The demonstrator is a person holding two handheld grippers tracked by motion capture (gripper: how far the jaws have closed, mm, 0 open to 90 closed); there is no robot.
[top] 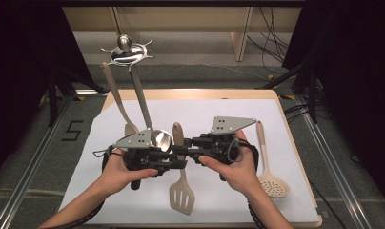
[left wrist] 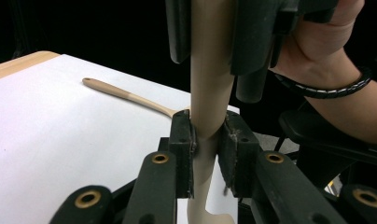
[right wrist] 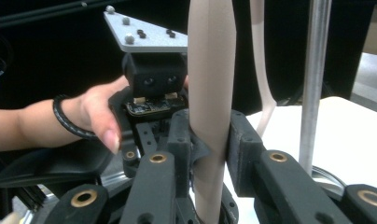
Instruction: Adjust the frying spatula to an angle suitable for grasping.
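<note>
Overhead, a slotted spatula (top: 181, 183) is seen held above the white-covered bench (top: 295, 143), between dark curtains. Through the left gripper view, the left hand-held gripper (left wrist: 206, 142) is clamped on its handle. Likewise, the right hand-held gripper (right wrist: 210, 144) is closed on that handle.

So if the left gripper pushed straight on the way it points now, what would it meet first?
Probably the right gripper, facing it just beyond. Both grippers are shut on the beige slotted spatula's handle, the left gripper lower down.

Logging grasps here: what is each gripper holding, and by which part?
Both the left gripper and right gripper clamp the slotted spatula by its handle.
</note>
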